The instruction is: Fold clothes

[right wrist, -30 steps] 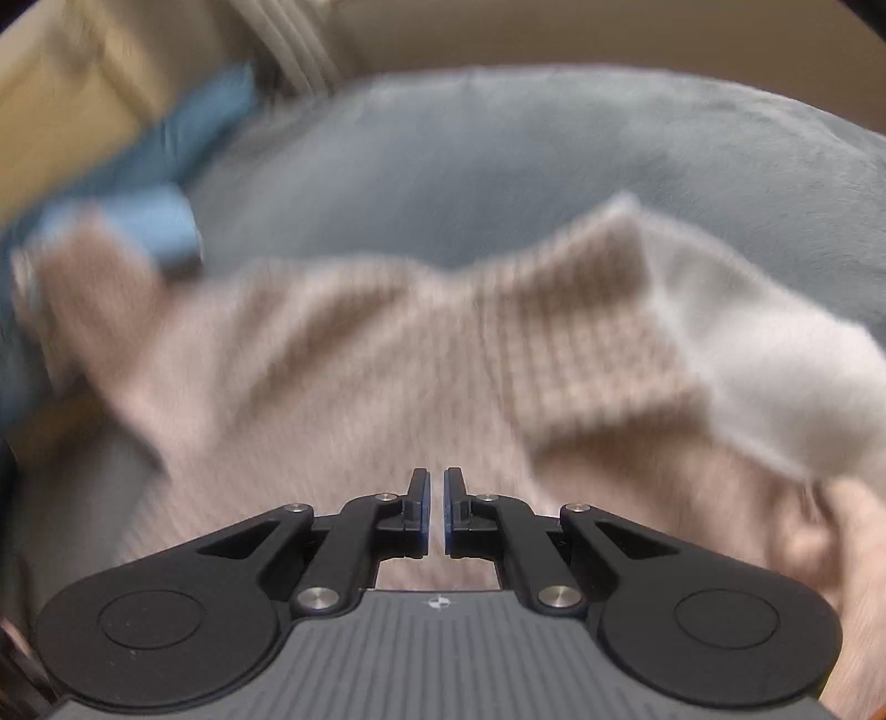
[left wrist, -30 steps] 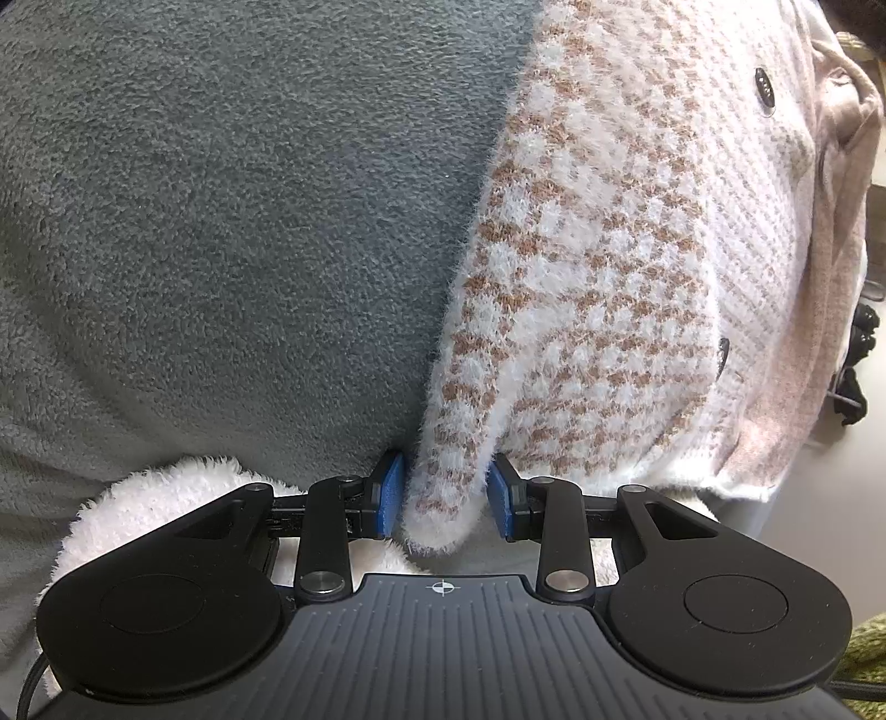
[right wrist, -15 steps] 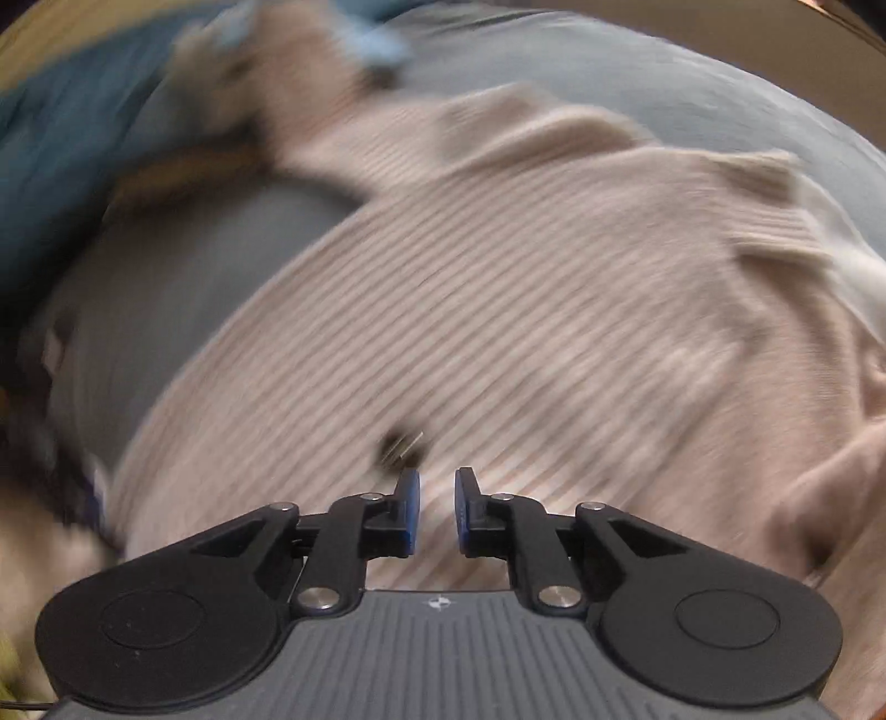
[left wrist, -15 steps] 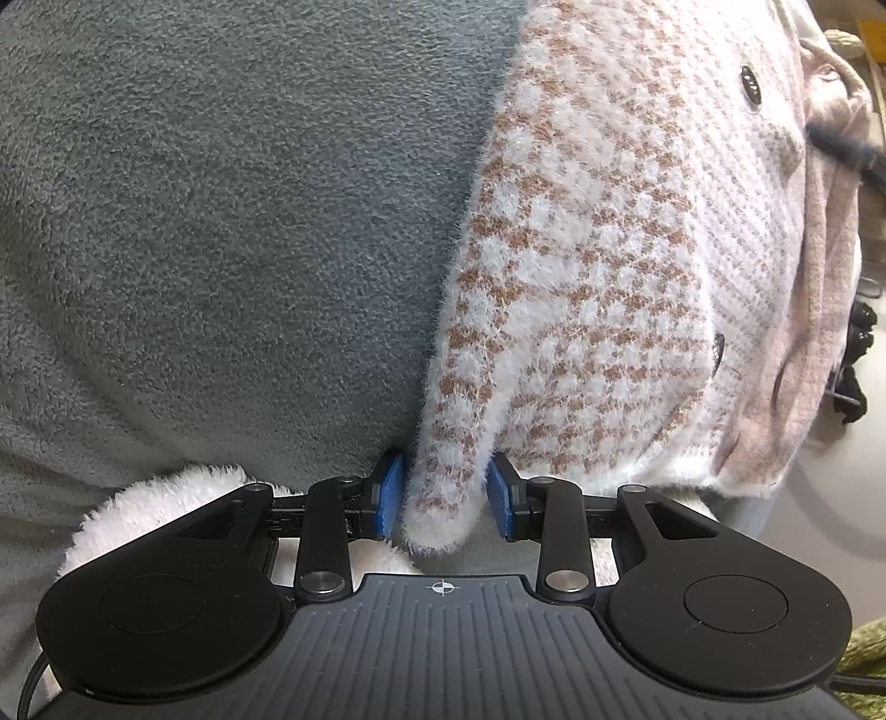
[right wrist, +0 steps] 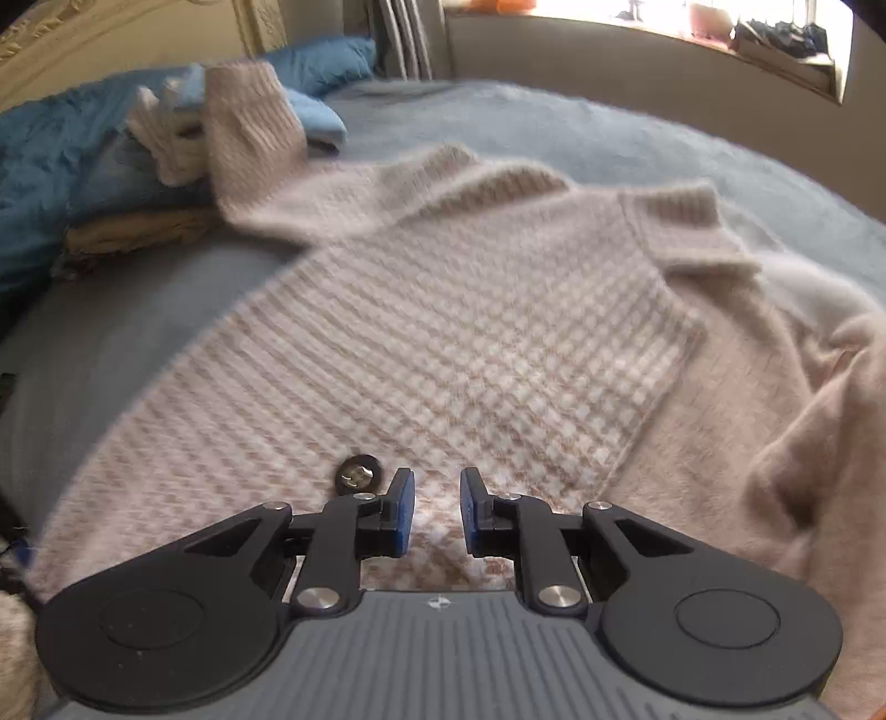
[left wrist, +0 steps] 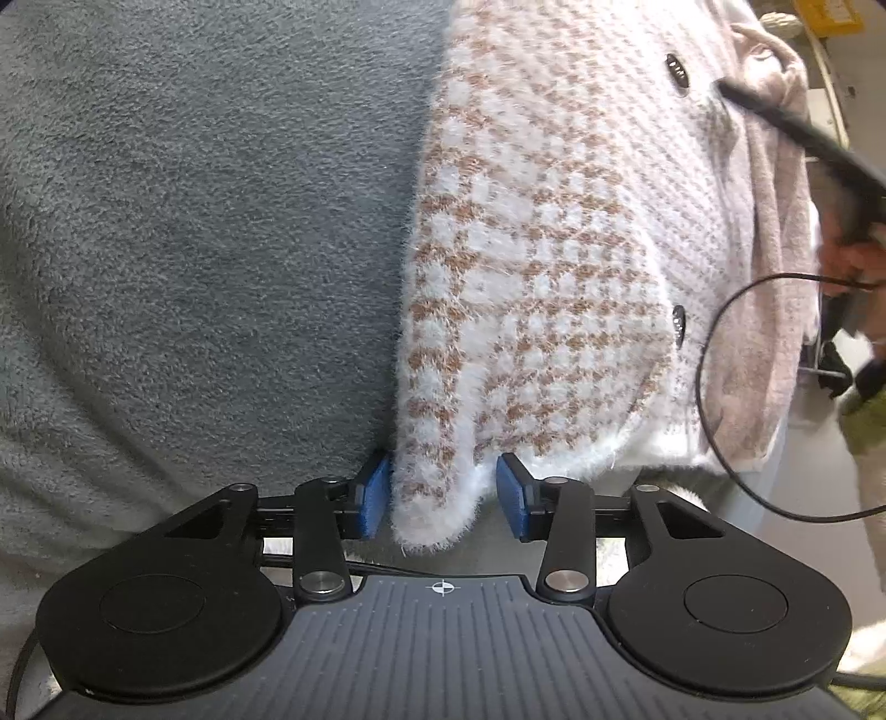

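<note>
A fuzzy pink-and-white houndstooth cardigan [left wrist: 554, 232] with dark buttons lies on a grey fleece blanket [left wrist: 194, 221]. My left gripper [left wrist: 443, 498] is shut on the cardigan's sleeve end, which sits between its blue pads. In the right wrist view the same cardigan [right wrist: 470, 332] lies spread out, collar at the far side, a sleeve [right wrist: 249, 133] reaching far left. My right gripper [right wrist: 437, 509] is open just above the cardigan's front, next to a dark button [right wrist: 359, 473]. It holds nothing.
Blue bedding [right wrist: 50, 166] and folded clothes [right wrist: 133, 232] lie at the far left of the bed. A wall and bright window sill [right wrist: 720, 33] stand beyond. The right gripper's body and cable [left wrist: 775, 332] show at the right edge of the left wrist view.
My right gripper has swung over the cardigan and opened its jaws, now low beside a button. My left gripper has kept its hold on the sleeve end.
</note>
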### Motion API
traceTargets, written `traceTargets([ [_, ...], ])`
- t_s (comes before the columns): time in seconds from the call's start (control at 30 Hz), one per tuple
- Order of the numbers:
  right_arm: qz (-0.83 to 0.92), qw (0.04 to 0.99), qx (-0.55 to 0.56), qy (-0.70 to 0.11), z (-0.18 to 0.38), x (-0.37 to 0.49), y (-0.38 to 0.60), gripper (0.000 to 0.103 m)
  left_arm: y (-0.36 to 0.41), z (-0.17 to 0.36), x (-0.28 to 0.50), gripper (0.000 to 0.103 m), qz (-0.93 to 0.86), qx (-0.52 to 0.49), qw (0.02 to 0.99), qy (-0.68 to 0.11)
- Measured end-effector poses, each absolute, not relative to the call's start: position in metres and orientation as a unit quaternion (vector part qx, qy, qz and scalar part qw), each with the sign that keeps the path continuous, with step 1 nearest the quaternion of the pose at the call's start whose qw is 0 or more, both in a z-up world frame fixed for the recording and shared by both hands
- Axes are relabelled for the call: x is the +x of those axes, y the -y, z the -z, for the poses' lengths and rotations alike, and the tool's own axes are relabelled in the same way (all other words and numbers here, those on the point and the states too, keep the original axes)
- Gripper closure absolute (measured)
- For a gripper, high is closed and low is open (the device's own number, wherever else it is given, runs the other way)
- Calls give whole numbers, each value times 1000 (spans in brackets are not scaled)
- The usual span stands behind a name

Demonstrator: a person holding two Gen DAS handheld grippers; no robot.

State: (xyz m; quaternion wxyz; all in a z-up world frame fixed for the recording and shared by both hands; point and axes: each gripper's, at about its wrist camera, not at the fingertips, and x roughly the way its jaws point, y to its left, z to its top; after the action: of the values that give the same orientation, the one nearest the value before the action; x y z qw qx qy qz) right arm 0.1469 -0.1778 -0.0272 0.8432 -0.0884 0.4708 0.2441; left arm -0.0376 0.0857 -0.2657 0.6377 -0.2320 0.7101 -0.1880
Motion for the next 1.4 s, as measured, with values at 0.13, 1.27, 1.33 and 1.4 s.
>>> traceTargets([
  [0.13,-203,857,-42,-473,42,126,210,87,-83,262,-48,61,190,-247,653,-690],
  [1.27,-257,851,-80,-452,-26,-2,106,77,-145,96,-18,61,157,-210,745,-613],
  [1.33,-264,851,-77,-448,-19,3,89,77,-165,84,-20,61,152,-223,744,-611],
  [1.4,-271,849,-81,-447,-11,6,75,77,-181,74,-21,61,146,-235,743,-610],
])
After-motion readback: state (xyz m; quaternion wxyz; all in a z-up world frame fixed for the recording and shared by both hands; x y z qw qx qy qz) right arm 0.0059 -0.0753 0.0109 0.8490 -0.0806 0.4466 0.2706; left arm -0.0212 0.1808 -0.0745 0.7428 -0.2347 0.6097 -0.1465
